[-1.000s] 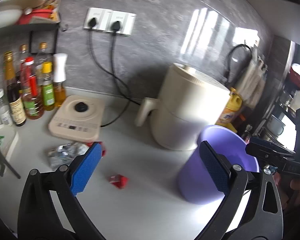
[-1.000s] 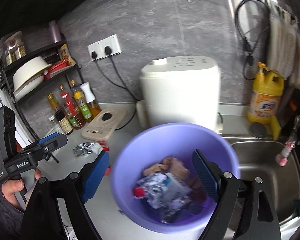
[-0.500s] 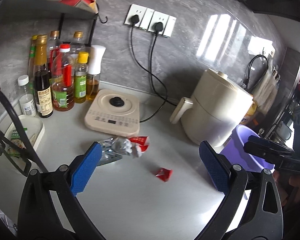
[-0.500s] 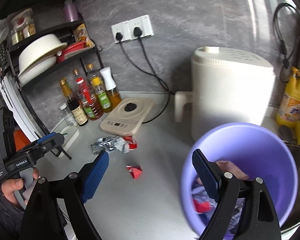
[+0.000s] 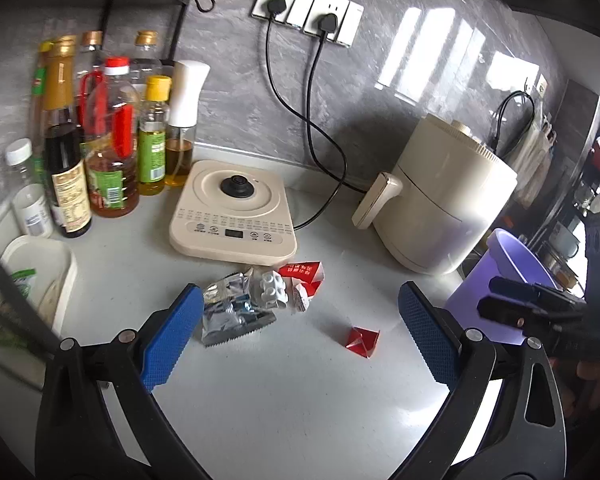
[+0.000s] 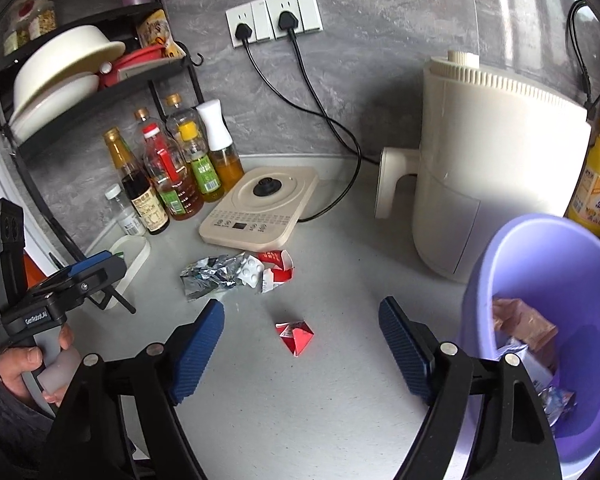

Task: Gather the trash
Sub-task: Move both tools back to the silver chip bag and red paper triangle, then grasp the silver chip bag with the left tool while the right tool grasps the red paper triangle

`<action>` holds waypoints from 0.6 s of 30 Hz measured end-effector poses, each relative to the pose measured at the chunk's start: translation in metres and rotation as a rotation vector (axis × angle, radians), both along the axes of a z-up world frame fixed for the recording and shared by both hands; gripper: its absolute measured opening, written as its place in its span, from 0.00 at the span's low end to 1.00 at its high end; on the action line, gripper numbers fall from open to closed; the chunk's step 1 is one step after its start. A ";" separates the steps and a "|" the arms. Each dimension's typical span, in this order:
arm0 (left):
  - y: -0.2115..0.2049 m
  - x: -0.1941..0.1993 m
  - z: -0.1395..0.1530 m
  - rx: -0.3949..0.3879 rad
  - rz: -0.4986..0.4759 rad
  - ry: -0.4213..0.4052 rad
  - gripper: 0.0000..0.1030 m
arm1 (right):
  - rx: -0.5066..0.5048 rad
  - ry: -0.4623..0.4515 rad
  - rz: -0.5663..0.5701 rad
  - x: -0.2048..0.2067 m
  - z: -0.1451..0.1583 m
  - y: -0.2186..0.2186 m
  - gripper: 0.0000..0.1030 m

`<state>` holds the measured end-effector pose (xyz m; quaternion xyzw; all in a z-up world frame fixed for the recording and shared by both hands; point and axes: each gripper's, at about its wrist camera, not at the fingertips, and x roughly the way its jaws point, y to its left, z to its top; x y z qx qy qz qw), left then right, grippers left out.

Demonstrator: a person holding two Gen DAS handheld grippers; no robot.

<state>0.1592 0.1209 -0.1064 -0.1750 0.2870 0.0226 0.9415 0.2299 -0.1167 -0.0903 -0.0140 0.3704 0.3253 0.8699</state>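
1. A cream hob [image 5: 234,216], an air fryer [image 5: 440,208] and oil bottles [image 5: 112,148] ring the grey counter [image 5: 280,392]; nothing blocks the trash.
2. Both views have swung left since a second ago, pushing the purple bucket [image 6: 556,320] to the edge.
3. The crumpled foil wrapper [image 5: 232,308], white blister pack [image 5: 274,290] and torn red carton [image 5: 304,276] touch; a folded red scrap [image 6: 295,336] lies apart.
4. The left gripper [image 5: 300,340] and right gripper [image 6: 302,344] gape wide, holding nothing.
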 end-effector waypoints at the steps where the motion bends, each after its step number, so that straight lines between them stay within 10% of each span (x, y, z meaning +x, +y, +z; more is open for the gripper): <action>1: 0.002 0.004 -0.002 -0.001 -0.010 0.000 0.94 | -0.003 0.003 -0.002 0.000 -0.002 0.002 0.76; 18: 0.034 0.059 -0.056 -0.026 -0.080 0.113 0.94 | -0.132 0.159 -0.035 0.025 -0.064 0.065 0.75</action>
